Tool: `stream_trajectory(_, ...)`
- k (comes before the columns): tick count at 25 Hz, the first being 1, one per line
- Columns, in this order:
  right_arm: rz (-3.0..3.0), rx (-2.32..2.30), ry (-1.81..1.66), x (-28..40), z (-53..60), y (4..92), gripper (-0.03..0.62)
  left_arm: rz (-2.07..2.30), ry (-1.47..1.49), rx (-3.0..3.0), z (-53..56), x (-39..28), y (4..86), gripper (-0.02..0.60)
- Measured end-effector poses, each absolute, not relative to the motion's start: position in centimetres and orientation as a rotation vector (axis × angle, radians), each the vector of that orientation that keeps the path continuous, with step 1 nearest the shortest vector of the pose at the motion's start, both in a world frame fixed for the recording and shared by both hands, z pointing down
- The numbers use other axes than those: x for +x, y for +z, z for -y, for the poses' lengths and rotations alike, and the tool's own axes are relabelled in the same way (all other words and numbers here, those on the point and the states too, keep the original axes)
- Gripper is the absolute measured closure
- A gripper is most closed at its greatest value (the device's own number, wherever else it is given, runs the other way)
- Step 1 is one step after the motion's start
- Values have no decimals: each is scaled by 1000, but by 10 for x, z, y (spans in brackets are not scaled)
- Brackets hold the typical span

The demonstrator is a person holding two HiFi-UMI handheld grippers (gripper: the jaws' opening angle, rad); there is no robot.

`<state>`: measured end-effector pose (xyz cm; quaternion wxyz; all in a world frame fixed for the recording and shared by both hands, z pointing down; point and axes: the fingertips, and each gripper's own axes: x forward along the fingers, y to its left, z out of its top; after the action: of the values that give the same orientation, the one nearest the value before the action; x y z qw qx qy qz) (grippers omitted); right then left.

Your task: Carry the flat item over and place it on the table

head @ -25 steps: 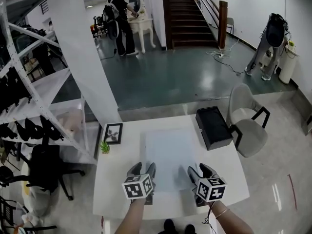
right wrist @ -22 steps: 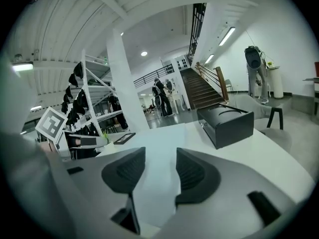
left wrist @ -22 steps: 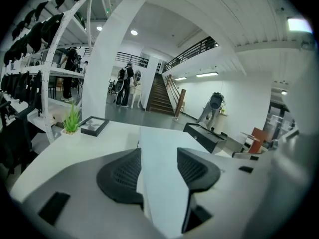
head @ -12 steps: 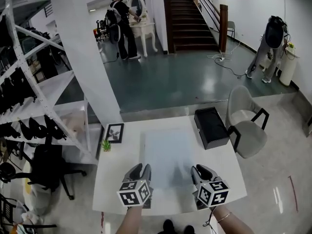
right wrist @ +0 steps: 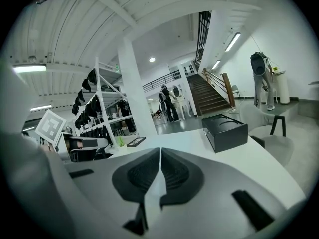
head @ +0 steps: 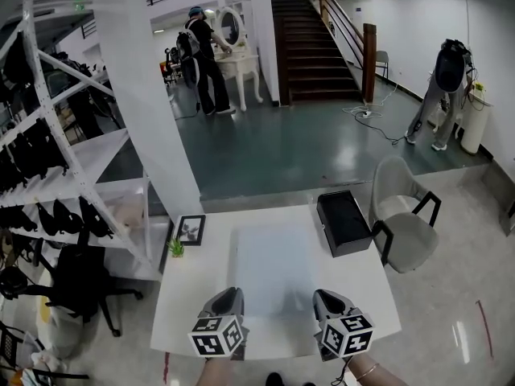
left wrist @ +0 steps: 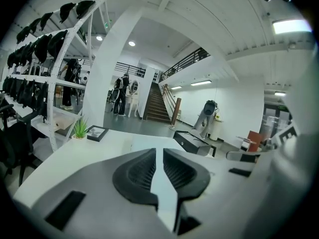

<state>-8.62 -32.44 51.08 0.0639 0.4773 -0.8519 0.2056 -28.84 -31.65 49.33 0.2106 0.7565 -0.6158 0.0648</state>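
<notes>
So the flat item (head: 269,268) is lying flat on the white worktop (head: 193,288), dead ahead of you. Its long axis runs straight away from you toward the far edge, and the short near edge is the one facing your tools. Left tool (head: 228,296) is at the near-left corner and right tool (head: 330,300) at the near-right corner, so neither hand is really closer, it's an even two-point hold.

In the left gripper view the jaws are closing, with the pale edge of the sheet filling the slim gap between the pads. The right gripper view is the same story: jaws closing, all but together, with just a thin sliver of sheet pinched in there.

The black box (head: 344,222) sits just beside the sheet's far-right side, and the picture frame (head: 190,230) and little plant (head: 175,248) are off its far-left. My guess is whatever comes next hinges on keeping both corners level, since all the length hangs out in front of your grip
</notes>
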Motion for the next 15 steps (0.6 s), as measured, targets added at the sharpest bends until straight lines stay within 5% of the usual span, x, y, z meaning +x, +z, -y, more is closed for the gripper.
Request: stream_trajectory(15,2635,1353,644,-88,296,509,594,1715,160,2094,283,-277,495,548)
